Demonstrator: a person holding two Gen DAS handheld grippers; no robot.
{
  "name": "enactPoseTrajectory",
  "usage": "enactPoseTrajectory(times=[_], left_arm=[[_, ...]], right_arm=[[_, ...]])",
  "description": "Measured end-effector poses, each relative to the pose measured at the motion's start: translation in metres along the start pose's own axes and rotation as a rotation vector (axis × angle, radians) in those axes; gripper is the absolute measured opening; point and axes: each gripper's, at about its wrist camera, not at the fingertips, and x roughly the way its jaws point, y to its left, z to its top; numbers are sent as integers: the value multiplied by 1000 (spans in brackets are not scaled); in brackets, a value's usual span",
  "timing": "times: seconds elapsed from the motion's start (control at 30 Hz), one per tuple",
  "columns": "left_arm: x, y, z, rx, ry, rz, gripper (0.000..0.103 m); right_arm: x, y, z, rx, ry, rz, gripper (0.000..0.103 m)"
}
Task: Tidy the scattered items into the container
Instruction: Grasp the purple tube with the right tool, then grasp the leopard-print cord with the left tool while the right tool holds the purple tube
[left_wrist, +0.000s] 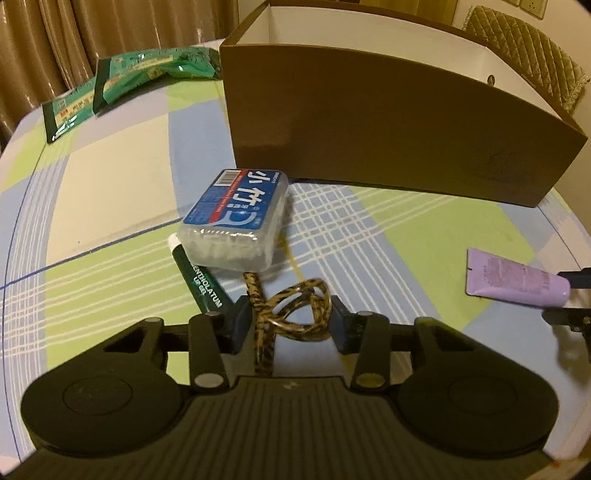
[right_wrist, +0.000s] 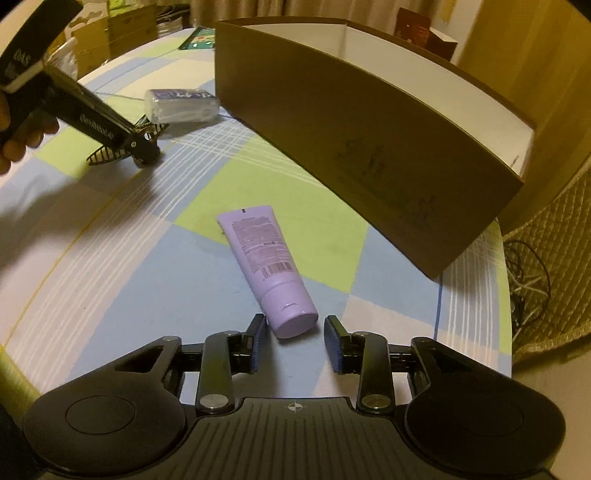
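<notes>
Left gripper: its 2 pads flank a leopard-print hair clip, both close against its sides; whether they press it I cannot tell.
Hair clip: lies on the checked tablecloth, at 6 o'clock of the floss-pick box; in the right wrist view it shows under the left gripper's tip at 10 o'clock.
Floss-pick box: clear plastic with a blue label, just in front of the brown container, resting partly on a green lip-balm tube.
Right gripper: pads apart, the cap end of a lilac tube between them; the left pad sits just beside the cap, the right pad stands clear.
Lilac tube: flat on the cloth, crimped end toward 11 o'clock, at 7 o'clock of the container's near wall.
Container: open-topped, white inside, its floor hidden by the wall.
Green packets: 2 visible at 10 o'clock in the left wrist view, well apart from the container's left end.
Hand: grips the left gripper's handle at 9 o'clock.
</notes>
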Motion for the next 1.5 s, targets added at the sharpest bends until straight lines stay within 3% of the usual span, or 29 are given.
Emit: enactPoseTrajectory(times=[0.3, 0.43, 0.6, 0.93, 1.2, 1.33, 1.37, 1.47, 1.5], left_arm=[[-27, 7, -35, 98, 15, -53, 35], [-41, 18, -55, 74, 40, -56, 38], [-43, 29, -57, 4, 80, -51, 41], [-41, 23, -52, 2, 82, -28, 41], [-43, 23, -54, 9, 78, -30, 41], [-42, 21, -57, 31, 87, -35, 43], [-41, 19, -58, 39, 84, -32, 43], [-41, 19, -58, 39, 83, -30, 43], [-40, 20, -57, 34, 81, -32, 43]], right_arm=[[-4, 1, 1, -15, 10, 43, 54], [-1, 5, 3, -36, 8, 60, 63], [8, 5, 12, -33, -9, 82, 65], [24, -1, 25, 15, -37, 132, 66], [22, 0, 22, 9, -53, 139, 61], [17, 11, 23, -33, -49, 163, 33], [16, 14, 24, -45, -44, 159, 30], [17, 19, 27, -39, -35, 127, 31], [17, 19, 27, -25, -39, 123, 36]])
